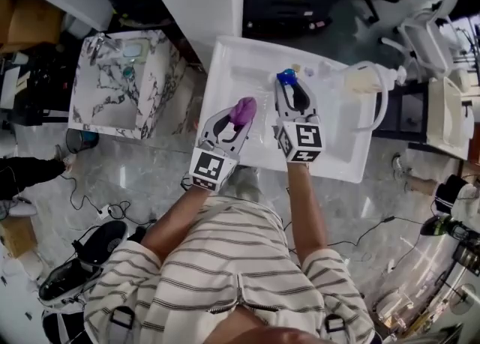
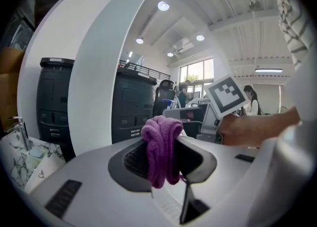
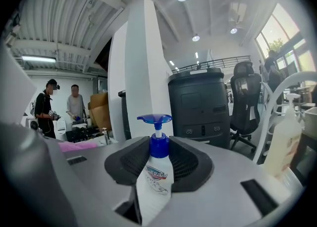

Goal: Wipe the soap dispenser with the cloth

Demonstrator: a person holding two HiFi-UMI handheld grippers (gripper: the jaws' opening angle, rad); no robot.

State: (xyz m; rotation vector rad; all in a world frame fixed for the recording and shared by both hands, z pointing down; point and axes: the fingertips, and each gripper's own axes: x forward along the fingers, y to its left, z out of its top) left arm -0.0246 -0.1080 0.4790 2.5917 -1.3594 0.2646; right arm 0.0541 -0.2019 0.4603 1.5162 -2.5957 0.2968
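So, R gripper [image 1: 291,86] grips soap dispenser [image 3: 154,176] upright by its body, steadying it; L gripper [image 1: 241,115] just left pinches bunched purple cloth [image 2: 160,142], prob. ready for wiping.

one blue-topped soap dispenser [image 3: 154,174], one purple cloth [image 2: 162,147]

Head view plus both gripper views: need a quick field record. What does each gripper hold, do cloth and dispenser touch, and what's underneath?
left gripper: shut on purple cloth, bunched between the jaws
right gripper: shut on soap dispenser, jaws on its upper body
cloth vs dispenser: apart, no contact
underneath: white tray
wiping: not yet started
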